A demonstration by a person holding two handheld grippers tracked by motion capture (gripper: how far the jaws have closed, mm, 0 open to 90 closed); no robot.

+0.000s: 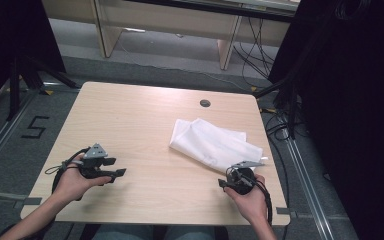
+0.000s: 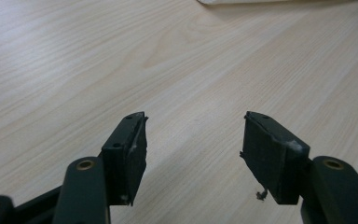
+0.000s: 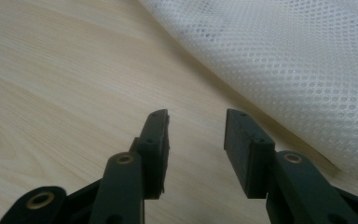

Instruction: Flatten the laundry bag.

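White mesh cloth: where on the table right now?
In the high view the white mesh cloth lies folded on the table's right half, just beyond the right gripper and below the round cable hole.

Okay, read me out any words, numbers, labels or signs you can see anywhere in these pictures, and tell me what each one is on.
"5": a dark numeral marked on the grey floor, left of the wooden table.
The white mesh cloth, the left gripper and the right gripper carry no readable lettering.
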